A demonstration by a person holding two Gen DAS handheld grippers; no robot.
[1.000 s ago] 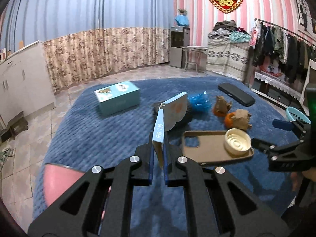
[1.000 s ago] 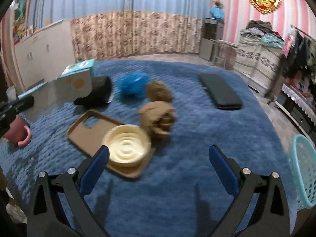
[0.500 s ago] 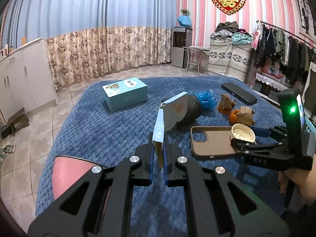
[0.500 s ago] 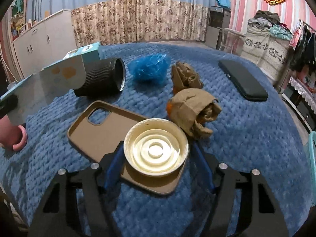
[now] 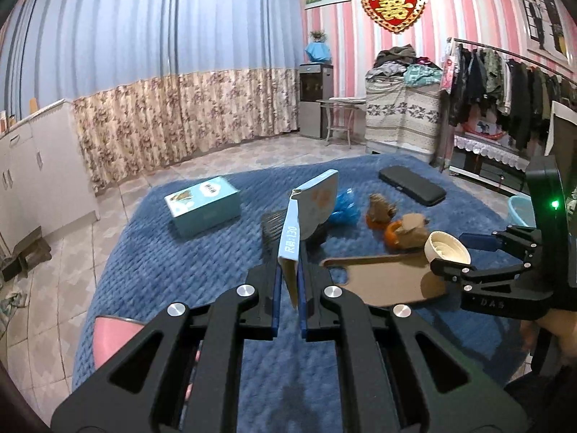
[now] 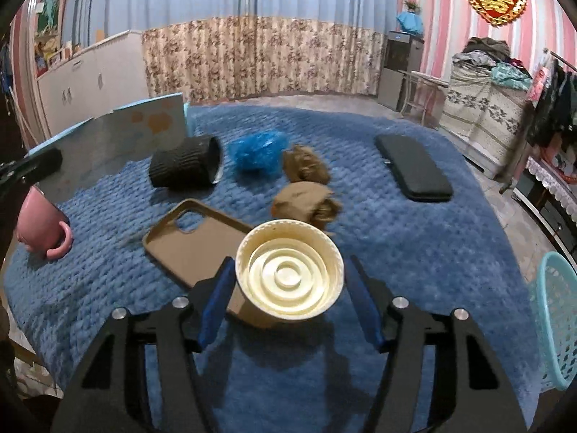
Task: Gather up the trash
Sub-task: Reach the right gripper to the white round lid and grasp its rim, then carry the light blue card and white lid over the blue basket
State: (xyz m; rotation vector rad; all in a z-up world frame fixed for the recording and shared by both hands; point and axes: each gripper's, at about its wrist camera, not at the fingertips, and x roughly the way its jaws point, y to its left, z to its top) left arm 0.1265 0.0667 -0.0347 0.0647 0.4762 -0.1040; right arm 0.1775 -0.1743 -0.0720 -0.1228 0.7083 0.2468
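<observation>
Left wrist view: the left gripper (image 5: 289, 290) pinches a flattened blue carton (image 5: 299, 227), raised above the phone case (image 5: 382, 281).

Right wrist view: the right gripper (image 6: 288, 299) clasps a cream lid (image 6: 288, 270), lifted over the phone case (image 6: 191, 241); a teal basket (image 6: 557, 324) stands far right of it, contents not visible.

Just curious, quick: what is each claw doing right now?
Left claw: shut on the flattened blue carton.
Right claw: shut on the cream lid.

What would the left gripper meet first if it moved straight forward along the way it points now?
Probably the black ribbed cup lying on its side, right behind the flattened blue carton that the left gripper holds. The carton's front edge would likely touch it first, though depth is uncertain.
</observation>
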